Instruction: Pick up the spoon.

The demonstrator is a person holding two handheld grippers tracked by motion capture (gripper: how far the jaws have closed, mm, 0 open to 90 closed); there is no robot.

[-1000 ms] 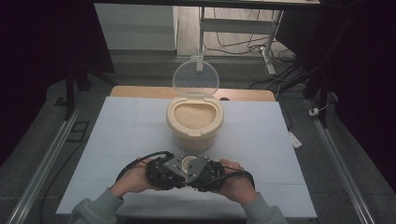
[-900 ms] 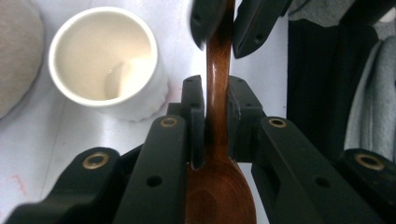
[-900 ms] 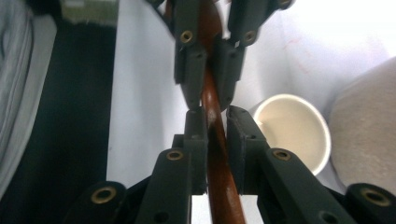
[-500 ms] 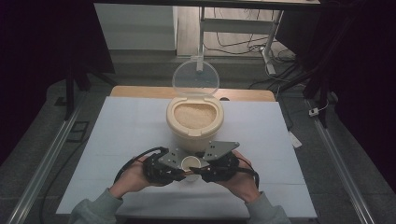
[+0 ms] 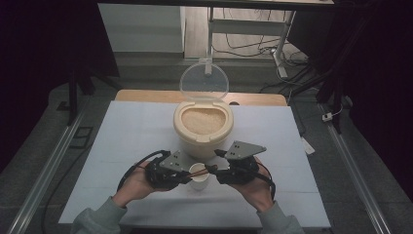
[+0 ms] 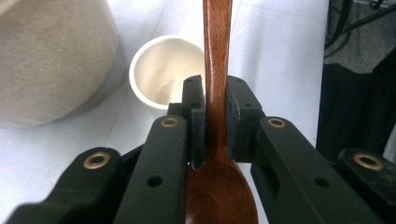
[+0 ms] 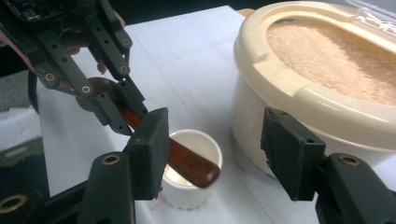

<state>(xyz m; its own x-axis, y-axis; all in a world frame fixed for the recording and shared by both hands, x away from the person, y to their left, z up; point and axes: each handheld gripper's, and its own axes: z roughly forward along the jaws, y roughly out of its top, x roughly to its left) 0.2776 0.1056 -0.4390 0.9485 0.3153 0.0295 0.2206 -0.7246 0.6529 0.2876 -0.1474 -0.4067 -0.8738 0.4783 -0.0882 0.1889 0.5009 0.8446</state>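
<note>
A wooden spoon (image 6: 217,70) is clamped at the neck, just above its bowl, between the jaws of the left gripper (image 5: 182,173), so that the long handle is left free and is pointed rightward over the small white cup (image 5: 198,178) toward the right gripper (image 5: 214,168). That arrangement is judged to suit a handover: in the right gripper view the rounded end of the handle (image 7: 196,170) is seen lying between the widely spread jaws, close to the left one, with nothing yet gripped by them. The cup is stood on the near middle of the white table (image 5: 122,146), just beside the near wall of the cream rice container (image 5: 203,127), whose clear lid (image 5: 204,82) is held upright at the far side and whose grain is exposed for scooping. The spoon is seen as dark reddish-brown, smooth and glossy, with a slender straight handle and a shallow oval bowl that is tucked low behind the left gripper's pads. The cup is seen to be empty.
</note>
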